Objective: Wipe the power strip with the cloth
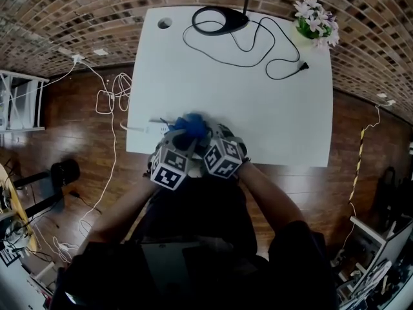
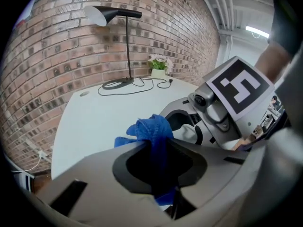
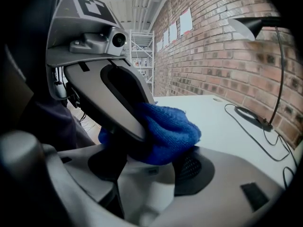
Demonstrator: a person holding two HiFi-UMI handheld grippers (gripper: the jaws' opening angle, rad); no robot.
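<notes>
Both grippers meet at the near left edge of the white table (image 1: pixel 271 115). My left gripper (image 2: pixel 154 144) is shut on a bunched blue cloth (image 2: pixel 150 127), which hangs between its jaws. The cloth (image 3: pixel 170 132) rests on top of a white power strip (image 3: pixel 142 190). My right gripper (image 3: pixel 147 176) is closed round that strip, its jaws standing wide on either side of it. In the head view the cloth (image 1: pixel 191 125) shows just beyond the two marker cubes, and the strip's end (image 1: pixel 153 129) sticks out to the left with its white cord running off the table edge.
A black desk lamp (image 1: pixel 219 19) stands at the table's far edge, its black cord (image 1: pixel 271 60) looping across the far half. A pot of flowers (image 1: pixel 316 21) sits at the far right corner. White cables (image 1: pixel 110 99) lie on the wooden floor to the left.
</notes>
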